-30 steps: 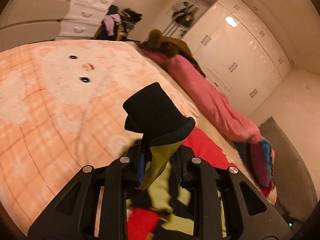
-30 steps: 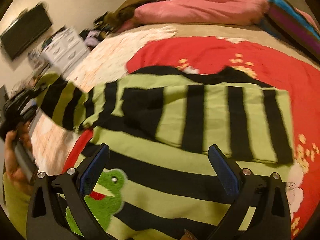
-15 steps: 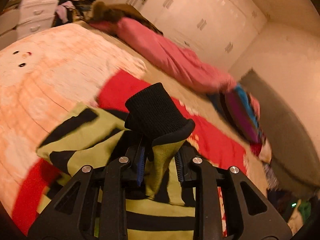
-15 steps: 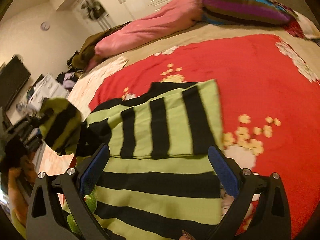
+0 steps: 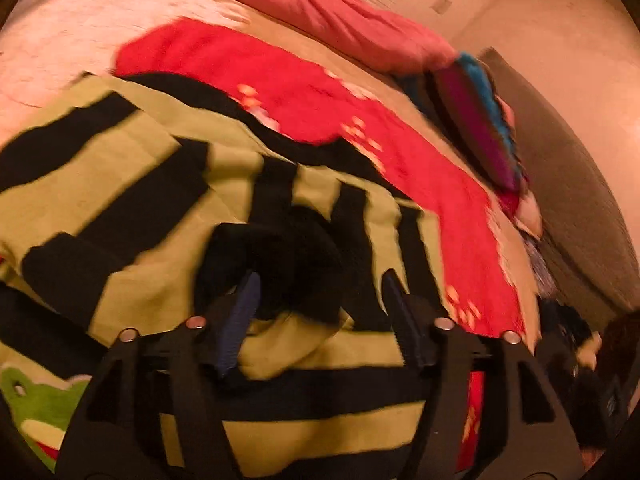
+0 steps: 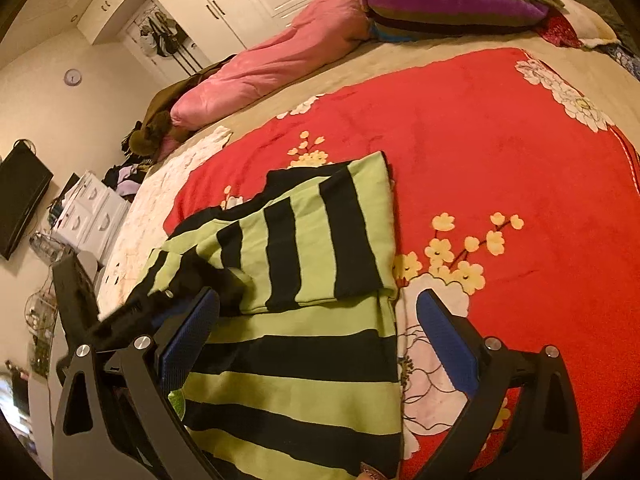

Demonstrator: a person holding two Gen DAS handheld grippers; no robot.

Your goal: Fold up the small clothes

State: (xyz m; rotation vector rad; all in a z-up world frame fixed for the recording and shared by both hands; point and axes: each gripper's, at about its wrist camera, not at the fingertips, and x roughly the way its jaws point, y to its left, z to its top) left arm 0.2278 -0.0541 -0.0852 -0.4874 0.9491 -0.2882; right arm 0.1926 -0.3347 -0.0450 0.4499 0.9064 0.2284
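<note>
A green-and-black striped sweater [image 6: 304,340] lies on a red flowered blanket [image 6: 500,152] on the bed, both sleeves folded across the body. In the left wrist view the sweater [image 5: 120,184] fills the frame, and its black cuff [image 5: 280,256] lies loose between the parted fingers of my left gripper [image 5: 320,300], which is open just above the garment. My right gripper [image 6: 320,320] is open and empty, hovering over the sweater's right edge. The left gripper's body shows at the left of the right wrist view [image 6: 76,300].
A pink duvet [image 6: 280,64] and a striped pillow [image 6: 448,0] lie along the far side of the bed. A peach blanket [image 5: 60,40] covers the bed's left part. White drawers [image 6: 88,216] and a wall TV [image 6: 20,196] stand beyond.
My left gripper carried the sleeve by its cuff across over the sweater's body, then opened and let the cuff go. The right gripper stayed open, pulling back slightly.
</note>
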